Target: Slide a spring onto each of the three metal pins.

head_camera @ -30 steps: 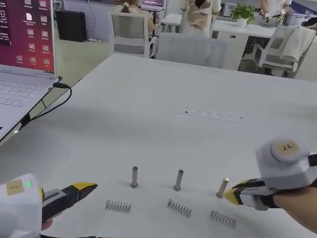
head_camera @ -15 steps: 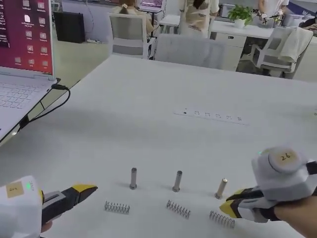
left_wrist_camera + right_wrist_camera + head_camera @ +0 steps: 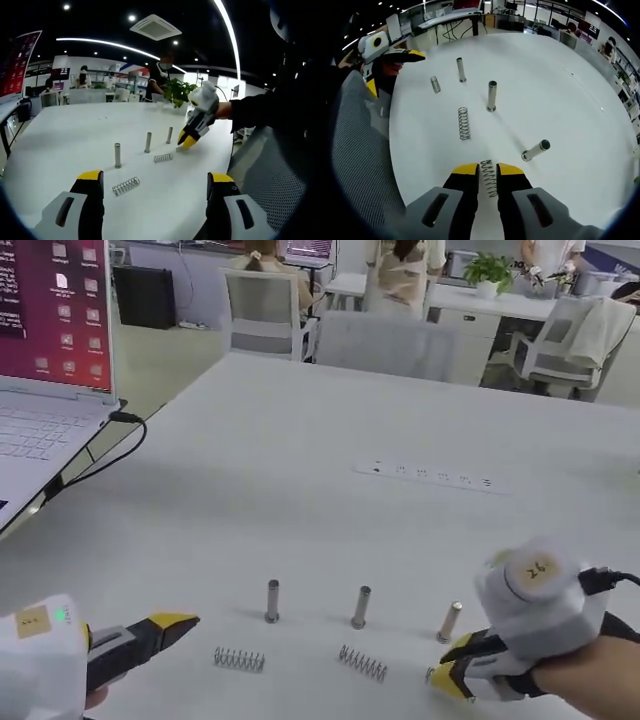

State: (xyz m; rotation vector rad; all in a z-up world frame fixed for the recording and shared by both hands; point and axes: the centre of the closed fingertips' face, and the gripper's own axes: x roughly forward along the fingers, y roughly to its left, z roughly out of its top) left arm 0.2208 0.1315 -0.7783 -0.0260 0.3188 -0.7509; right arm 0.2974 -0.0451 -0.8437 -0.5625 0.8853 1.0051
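The right gripper (image 3: 488,170) is down low at the white table (image 3: 560,90), its yellow-tipped jaws pinched on the gripped spring (image 3: 489,178), which runs lengthwise between them. Just ahead of those jaws and off to their right stands the nearest pin (image 3: 537,150), leaning a little and bare. Further ahead is the middle pin (image 3: 491,96), upright, with the second spring (image 3: 464,122) lying flat to its left. Beyond that are the far pin (image 3: 460,69) and the third spring (image 3: 435,83), also lying loose beside it. At the far end of the row hovers the left gripper (image 3: 155,180). Its jaws are spread wide with nothing between them, and the third spring lies just ahead of them. Past it, at the table's edge, sits an open laptop (image 3: 50,350).
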